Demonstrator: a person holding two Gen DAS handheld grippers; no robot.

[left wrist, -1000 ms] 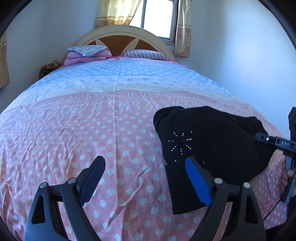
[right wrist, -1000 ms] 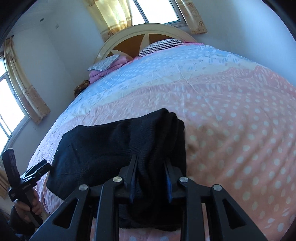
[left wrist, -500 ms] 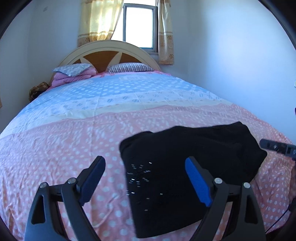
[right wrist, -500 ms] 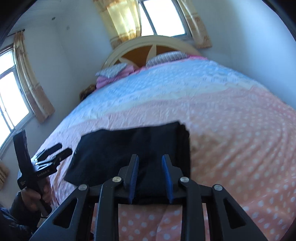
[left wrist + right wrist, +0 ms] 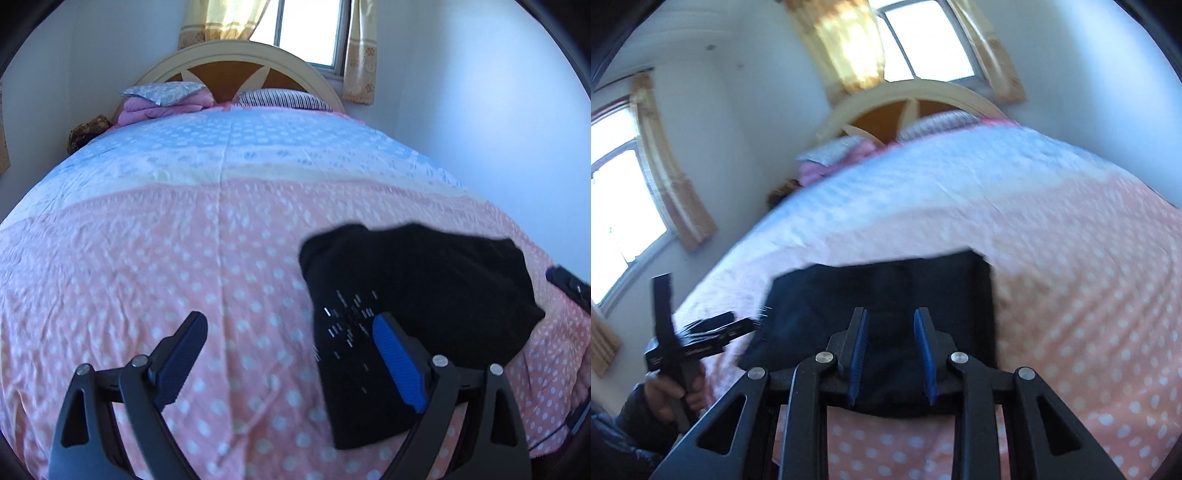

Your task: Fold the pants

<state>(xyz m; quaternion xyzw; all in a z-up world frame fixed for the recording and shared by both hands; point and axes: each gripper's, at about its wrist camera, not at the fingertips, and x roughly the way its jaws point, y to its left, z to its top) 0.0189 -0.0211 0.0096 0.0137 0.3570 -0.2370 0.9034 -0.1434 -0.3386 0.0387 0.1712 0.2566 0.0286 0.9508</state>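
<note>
Black pants [image 5: 424, 295] with a sparkly stud pattern lie folded into a flat rectangle on the pink dotted bedspread [image 5: 184, 277], near the bed's front right. My left gripper [image 5: 288, 321] hovers at their left edge. Its jaws stand wide and are still opening, with nothing between them, and its right finger [image 5: 395, 362] is over the studded part. My right gripper [image 5: 891, 314] hangs above the near edge of the pants [image 5: 886, 288], jaws a narrow gap apart, pinching no cloth. Its tip [image 5: 569, 284] shows just past the pants' right side.
Pillows [image 5: 166, 96] and a folded pink blanket lie by the arched headboard [image 5: 236, 70] under a curtained window. A white wall [image 5: 498, 129] runs close along the bed's right side. A person's hand [image 5: 668, 391] holds the left gripper [image 5: 713, 328] off the bed's left corner.
A second ago the right gripper pinched a bunched fold of the pants. It has let go and risen, and the pants now lie flat. The left gripper shifted about beside them.
</note>
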